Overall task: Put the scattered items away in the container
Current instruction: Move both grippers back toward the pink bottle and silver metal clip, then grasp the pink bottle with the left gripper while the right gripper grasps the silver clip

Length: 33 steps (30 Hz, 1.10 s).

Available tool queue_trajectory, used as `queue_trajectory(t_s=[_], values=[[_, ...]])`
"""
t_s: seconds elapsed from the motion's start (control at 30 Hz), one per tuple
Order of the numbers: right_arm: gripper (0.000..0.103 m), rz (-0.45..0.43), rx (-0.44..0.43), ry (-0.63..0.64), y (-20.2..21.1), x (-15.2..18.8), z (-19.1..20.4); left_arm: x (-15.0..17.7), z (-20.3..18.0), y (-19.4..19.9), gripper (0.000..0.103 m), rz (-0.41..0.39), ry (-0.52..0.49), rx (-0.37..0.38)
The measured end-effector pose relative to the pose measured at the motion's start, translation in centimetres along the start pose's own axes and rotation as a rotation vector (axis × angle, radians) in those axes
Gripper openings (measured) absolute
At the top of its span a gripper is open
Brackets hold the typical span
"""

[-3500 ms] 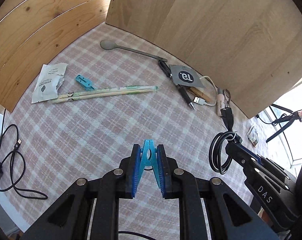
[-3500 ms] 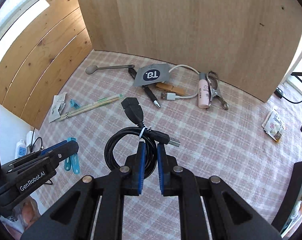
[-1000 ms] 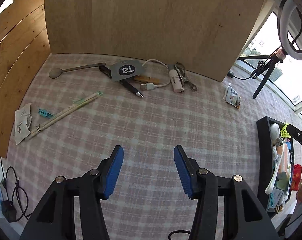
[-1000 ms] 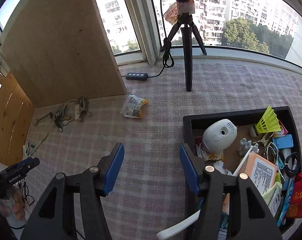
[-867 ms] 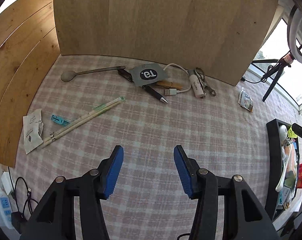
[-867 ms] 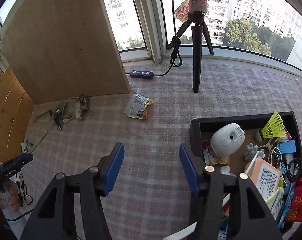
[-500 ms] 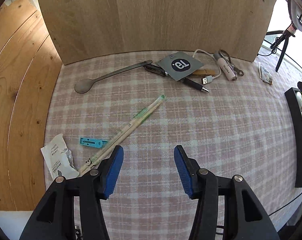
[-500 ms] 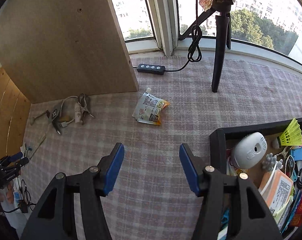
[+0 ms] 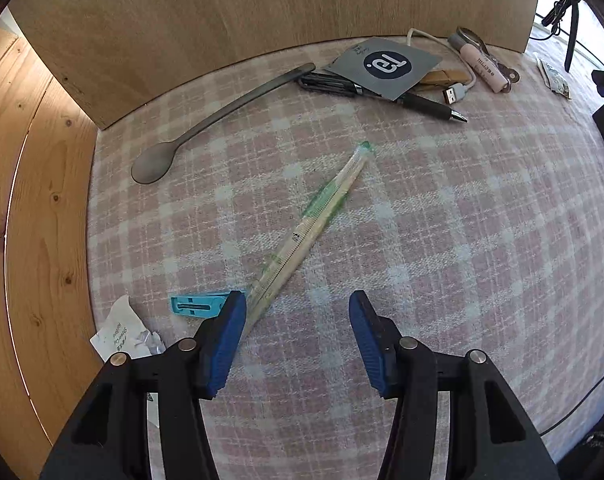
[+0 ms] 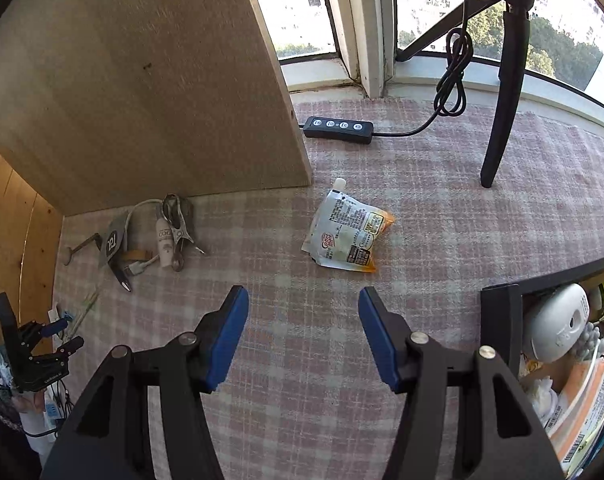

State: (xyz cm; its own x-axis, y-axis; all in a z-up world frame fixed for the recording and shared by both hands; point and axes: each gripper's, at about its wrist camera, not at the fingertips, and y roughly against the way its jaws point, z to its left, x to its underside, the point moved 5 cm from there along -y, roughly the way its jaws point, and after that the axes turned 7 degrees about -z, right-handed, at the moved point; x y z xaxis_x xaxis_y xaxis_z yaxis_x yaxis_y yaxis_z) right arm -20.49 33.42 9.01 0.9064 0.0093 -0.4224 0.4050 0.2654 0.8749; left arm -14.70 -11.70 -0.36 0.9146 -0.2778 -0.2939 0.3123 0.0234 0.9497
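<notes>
The left gripper [image 9: 298,312] hung spread and empty over the long paper-wrapped chopsticks [image 9: 309,226] lying on the pink checked cloth [image 9: 441,240]. The right gripper [image 10: 303,308], also spread, faced the crumpled creamer sachet [image 10: 347,236]. Closing off-centre, the left risked tipping the chopsticks or snagging the small blue clip [image 9: 198,305] beside them.

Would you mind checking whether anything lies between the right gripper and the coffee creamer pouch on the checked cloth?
Nothing visible does. The right gripper is open and empty, and only bare checked cloth lies between its fingers and the coffee creamer pouch just ahead.
</notes>
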Motion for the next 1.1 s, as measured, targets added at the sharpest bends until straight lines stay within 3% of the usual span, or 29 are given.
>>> queue_trajectory(t_s=[0.1, 0.3, 0.4, 0.5, 0.53, 0.63, 0.7, 0.8, 0.9, 1.1], values=[[0.056, -0.007, -0.032, 0.043, -0.7, 0.1, 2.1, -0.3, 0.3, 0.1, 0.051, -0.013, 0.027, 0.001], [0.056, 0.005, -0.010, 0.128, -2.9, -0.9, 5.1, -1.8, 0.3, 0.8, 0.051, -0.037, 0.077, 0.006], [0.056, -0.001, -0.017, 0.133, -3.5, -1.9, 5.9, -4.1, 0.3, 2.1, 0.051, -0.101, 0.099, -0.011], [0.055, -0.008, -0.055, 0.047, -4.3, -3.3, 6.1, -7.0, 0.6, 2.5, 0.051, -0.125, 0.191, 0.054], [0.055, 0.000, -0.081, 0.053, -4.6, -3.6, 6.5, -7.9, 0.7, 2.3, 0.051, -0.124, 0.219, 0.070], [0.055, -0.006, -0.018, 0.120, -5.8, -4.1, 7.1, -10.5, 0.2, 1.6, 0.051, -0.087, 0.281, 0.076], [0.054, 0.031, -0.044, 0.129, -6.9, -3.9, 7.7, -11.9, -0.3, 0.8, 0.051, -0.073, 0.307, 0.099], [0.050, 0.044, -0.061, 0.137, -7.7, -3.9, 8.5, -14.4, -2.5, 0.0, 0.051, -0.074, 0.246, 0.069], [0.044, 0.046, -0.051, 0.172, -8.3, -3.6, 9.4, -15.9, -4.7, -0.7, 0.051, -0.068, 0.180, 0.092], [0.035, 0.065, -0.057, 0.173, -9.2, -3.4, 9.4, -15.8, -6.1, -0.7, 0.052, -0.069, 0.197, 0.114]])
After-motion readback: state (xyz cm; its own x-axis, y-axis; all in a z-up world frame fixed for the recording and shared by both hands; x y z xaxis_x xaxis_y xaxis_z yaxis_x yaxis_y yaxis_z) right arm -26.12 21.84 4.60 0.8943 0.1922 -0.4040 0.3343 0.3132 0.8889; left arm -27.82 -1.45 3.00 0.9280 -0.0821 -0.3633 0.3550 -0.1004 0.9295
